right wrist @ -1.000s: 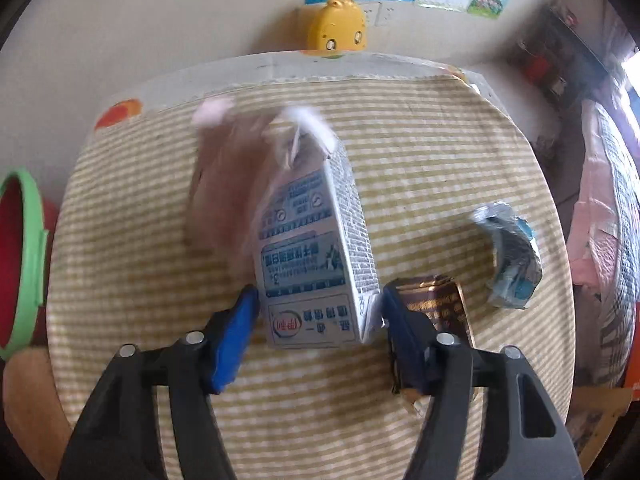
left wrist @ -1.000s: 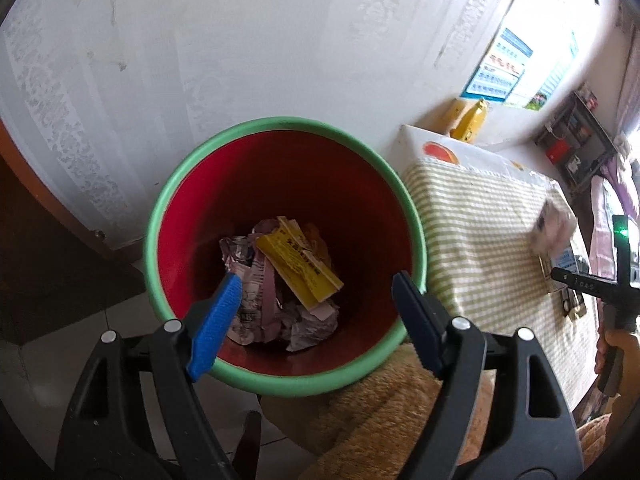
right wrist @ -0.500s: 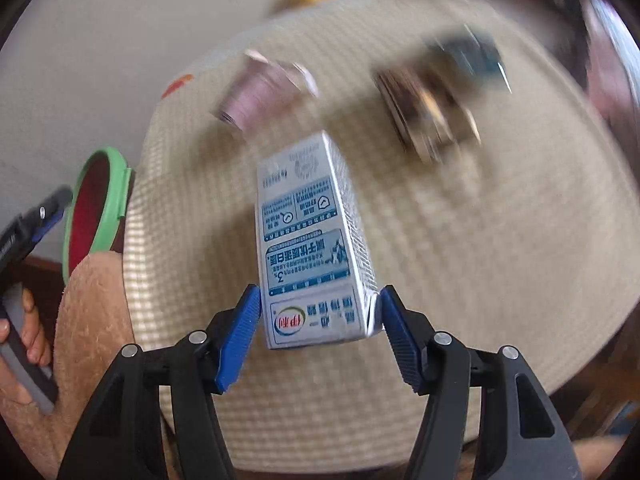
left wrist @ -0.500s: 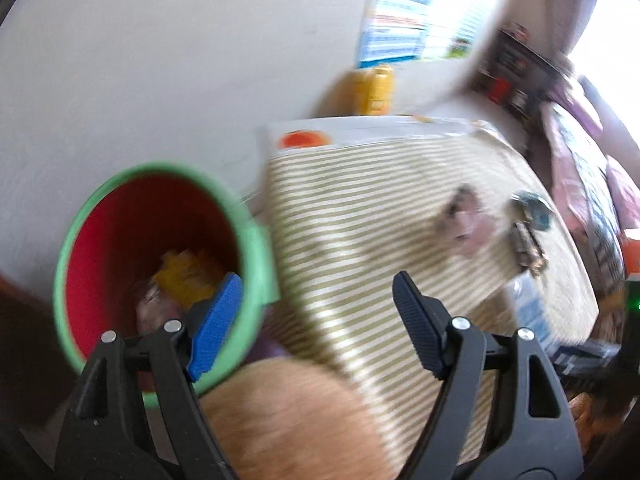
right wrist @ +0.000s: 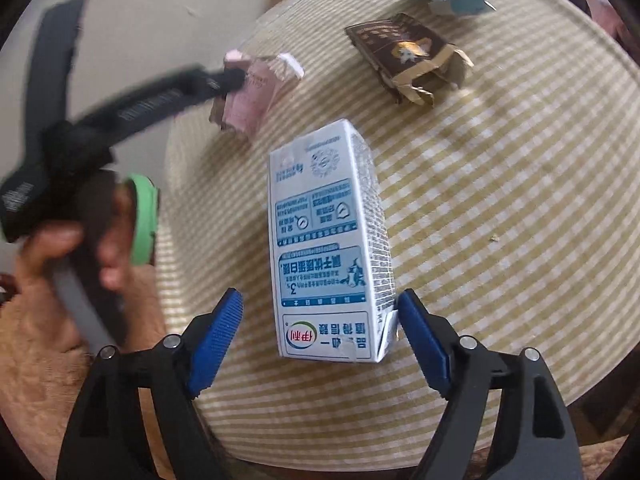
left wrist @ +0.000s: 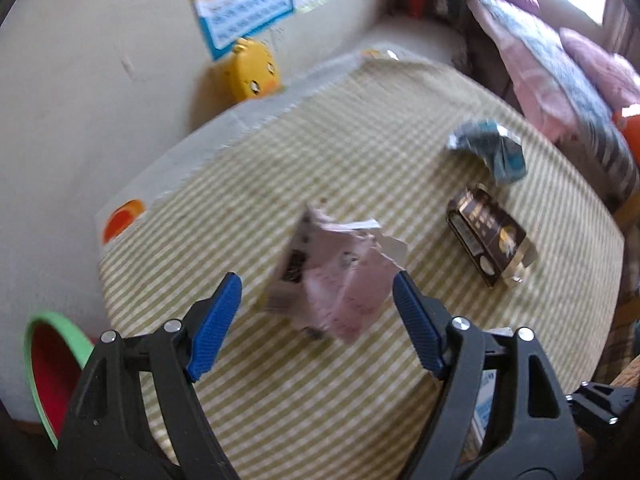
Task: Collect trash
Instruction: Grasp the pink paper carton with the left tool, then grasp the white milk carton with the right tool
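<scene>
We see the left gripper (left wrist: 316, 322) swung from bin to table, gaping empty | pink wrapper (left wrist: 336, 272) between its pads | right gripper (right wrist: 320, 336), loosened, milk carton (right wrist: 328, 248) touching one pad.

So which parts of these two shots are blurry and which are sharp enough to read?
Left wrist view: motion-smeared, the crumpled pink paper wrapper and wall poster soft, though the left gripper is crisp. Right wrist view: the white and blue milk carton has sharp print, the right gripper is sharp, and the other gripper sweeping in is streaked.
</scene>
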The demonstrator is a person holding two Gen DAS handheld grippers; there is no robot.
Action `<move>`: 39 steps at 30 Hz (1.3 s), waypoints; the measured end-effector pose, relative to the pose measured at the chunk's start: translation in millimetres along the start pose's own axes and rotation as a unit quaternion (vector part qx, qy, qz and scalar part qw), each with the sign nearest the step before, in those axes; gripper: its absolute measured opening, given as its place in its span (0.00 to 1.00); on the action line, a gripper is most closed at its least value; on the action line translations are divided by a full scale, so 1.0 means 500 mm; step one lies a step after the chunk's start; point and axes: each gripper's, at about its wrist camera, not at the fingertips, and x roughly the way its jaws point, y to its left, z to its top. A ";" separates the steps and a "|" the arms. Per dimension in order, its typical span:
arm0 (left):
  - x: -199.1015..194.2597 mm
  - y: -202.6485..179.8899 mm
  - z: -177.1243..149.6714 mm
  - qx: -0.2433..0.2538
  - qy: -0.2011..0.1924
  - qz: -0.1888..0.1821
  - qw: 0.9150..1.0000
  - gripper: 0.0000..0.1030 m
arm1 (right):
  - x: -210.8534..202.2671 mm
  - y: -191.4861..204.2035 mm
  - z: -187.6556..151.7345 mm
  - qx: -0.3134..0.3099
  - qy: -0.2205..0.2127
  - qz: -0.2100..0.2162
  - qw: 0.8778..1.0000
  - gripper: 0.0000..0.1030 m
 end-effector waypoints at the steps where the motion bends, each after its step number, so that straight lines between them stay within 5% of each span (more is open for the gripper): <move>1: 0.009 -0.007 0.002 0.009 0.006 0.008 1.000 0.75 | -0.005 -0.006 0.002 0.007 -0.005 0.003 1.000 0.75; 9: 0.052 -0.014 -0.001 0.029 0.026 0.025 0.999 0.73 | -0.025 -0.016 0.025 0.005 -0.025 0.007 1.000 0.75; 13: 0.045 -0.025 -0.003 0.036 0.021 0.016 0.999 0.48 | -0.015 0.002 0.036 -0.013 -0.027 -0.005 1.000 0.75; 17: 0.036 -0.028 -0.009 0.043 0.015 0.020 0.999 0.42 | 0.002 0.015 0.041 -0.022 -0.027 -0.017 0.999 0.75; 30: -0.133 0.077 -0.098 -0.114 -0.038 -0.023 0.992 0.39 | 0.021 0.026 0.026 -0.038 -0.031 -0.037 0.998 0.75; 39: -0.202 0.098 -0.167 -0.155 -0.053 -0.020 0.986 0.40 | 0.032 0.052 0.020 -0.061 -0.047 -0.065 0.995 0.74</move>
